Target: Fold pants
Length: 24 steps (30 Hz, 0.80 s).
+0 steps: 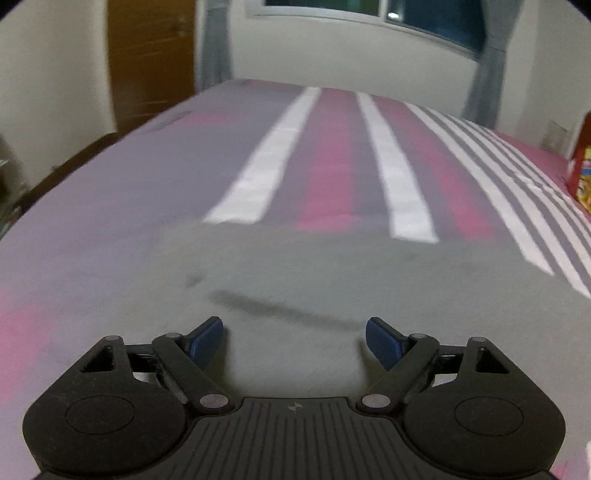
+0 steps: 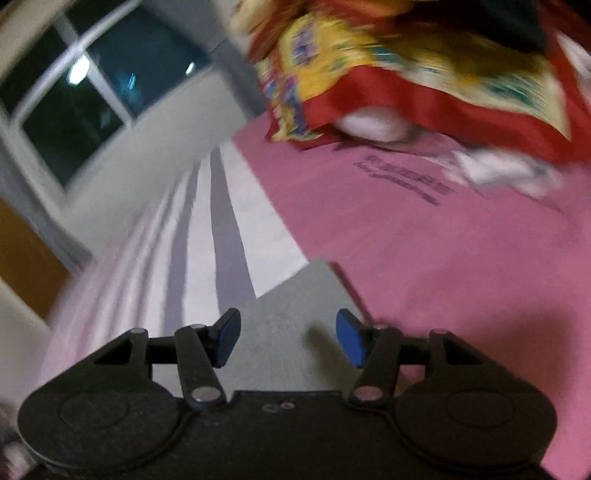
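Grey pants point(image 1: 295, 273) lie flat on the striped bed sheet point(image 1: 110, 206), with a dark crease line across them. My left gripper point(image 1: 295, 336) is open and empty, just above the grey cloth. In the right wrist view a corner of the grey pants point(image 2: 295, 306) lies between the fingers of my right gripper point(image 2: 288, 336), which is open and holds nothing. Both views are blurred.
The sheet has pink, grey and white stripes point(image 1: 258, 173). A red and yellow patterned blanket point(image 2: 406, 74) and white cloth point(image 2: 498, 170) lie at the far right of the bed. A wall with a window point(image 1: 369, 14), curtains and a wooden door point(image 1: 151, 62) stand beyond.
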Motion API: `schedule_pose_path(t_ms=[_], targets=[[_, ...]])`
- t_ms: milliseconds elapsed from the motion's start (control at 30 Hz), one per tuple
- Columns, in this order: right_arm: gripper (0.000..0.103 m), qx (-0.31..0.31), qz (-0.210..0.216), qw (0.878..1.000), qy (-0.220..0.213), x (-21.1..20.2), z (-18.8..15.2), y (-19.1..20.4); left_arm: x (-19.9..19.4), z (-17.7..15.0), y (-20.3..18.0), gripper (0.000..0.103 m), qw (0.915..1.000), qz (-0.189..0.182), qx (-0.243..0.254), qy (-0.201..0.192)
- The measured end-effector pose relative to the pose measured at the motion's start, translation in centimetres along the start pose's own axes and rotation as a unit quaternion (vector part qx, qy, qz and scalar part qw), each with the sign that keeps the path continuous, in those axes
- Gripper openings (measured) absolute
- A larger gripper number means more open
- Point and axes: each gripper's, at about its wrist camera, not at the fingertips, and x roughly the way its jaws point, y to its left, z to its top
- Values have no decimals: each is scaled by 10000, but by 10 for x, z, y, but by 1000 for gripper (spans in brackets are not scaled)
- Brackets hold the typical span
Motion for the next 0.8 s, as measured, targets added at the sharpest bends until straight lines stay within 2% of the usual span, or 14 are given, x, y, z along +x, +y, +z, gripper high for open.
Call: schedule_pose_path(t_ms=[167,267,333,433,500,533,567,633,667,700,767,800], targets=[[57,924,280,9953,50,-24,-32,-35,-18,-31,30,84,9992,-83,-403,26],[51,1348,550,9891,220,-13,-38,-51,-21,-35,24,84,9993,6,-359,-45],[48,1596,548,9852,293,3,-40,-50,-17,-34,19,84,9990,4,-437,6],[48,2064,554,9768,130,13,-42,-53,-14,-34,16,84,9990,109,-430,71],[15,1811,210,9832,45,15,-41,-43,-8,-33,15,84,9990,140,-396,173],[13,1446,-31,9895,39,15,-39,-33,-6,-34,14,84,9990,157,-369,197],[13,958,-75,9953,-128,10,-38,-18,-5,-35,13,84,9991,165,-346,187],[13,95,276,9977,-607,-9,-40,3,-5,-36,13,84,9992,139,-336,151],[13,-282,317,9962,-763,-15,-43,7,-6,-36,14,84,9993,117,-332,146],[13,-581,125,9953,-759,-15,-47,6,-6,-36,15,84,9993,101,-316,175],[13,-417,-337,9984,-160,9,-55,-19,-13,-32,14,84,9994,152,-245,199],[13,-273,-267,9992,-76,14,-59,-28,-21,-30,13,84,9996,180,-202,86]])
